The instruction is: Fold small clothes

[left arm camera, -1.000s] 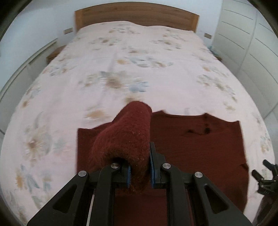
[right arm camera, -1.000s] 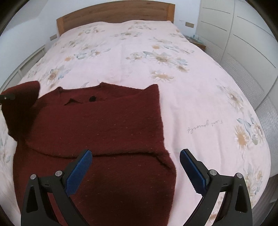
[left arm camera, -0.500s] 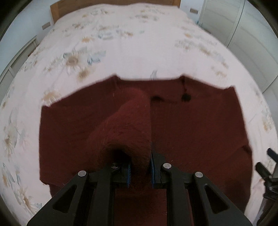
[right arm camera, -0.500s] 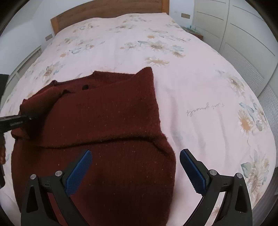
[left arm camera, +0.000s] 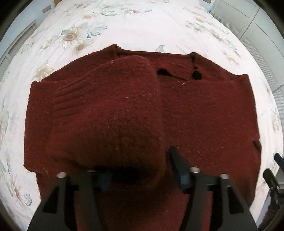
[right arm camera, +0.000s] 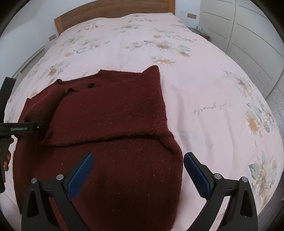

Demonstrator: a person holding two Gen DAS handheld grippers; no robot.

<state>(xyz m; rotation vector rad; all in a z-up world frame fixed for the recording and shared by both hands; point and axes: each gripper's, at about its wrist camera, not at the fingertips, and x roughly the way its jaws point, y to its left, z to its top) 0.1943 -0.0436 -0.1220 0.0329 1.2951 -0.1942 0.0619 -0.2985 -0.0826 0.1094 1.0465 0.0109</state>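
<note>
I see the dark red sweater (left arm camera: 204, 115) spread flat on the bed (left arm camera: 142, 26), its body directly under and ahead of both sets of jaws. On the left gripper (left arm camera: 142, 170) the jaws have just been opening; the folded-over sleeve (left arm camera: 115, 110) lies between them, draped across the sweater's body, its ribbed cuff to the left of the jaws. The right pad stands clear of the wool; the left pad is buried in shadow under the sleeve, so I cannot confirm contact there. The right gripper (right arm camera: 138, 170) has its jaws spread wide with nothing gripped, poised above the lower part of the sweater, which fills the gap between the blue pads (right arm camera: 81, 176). From the right wrist view, the left gripper enters at the far left edge, beside a hand (right arm camera: 6, 156), touching the sleeve fold. A wooden headboard (right arm camera: 113, 14) stands far ahead of the jaws.
</note>
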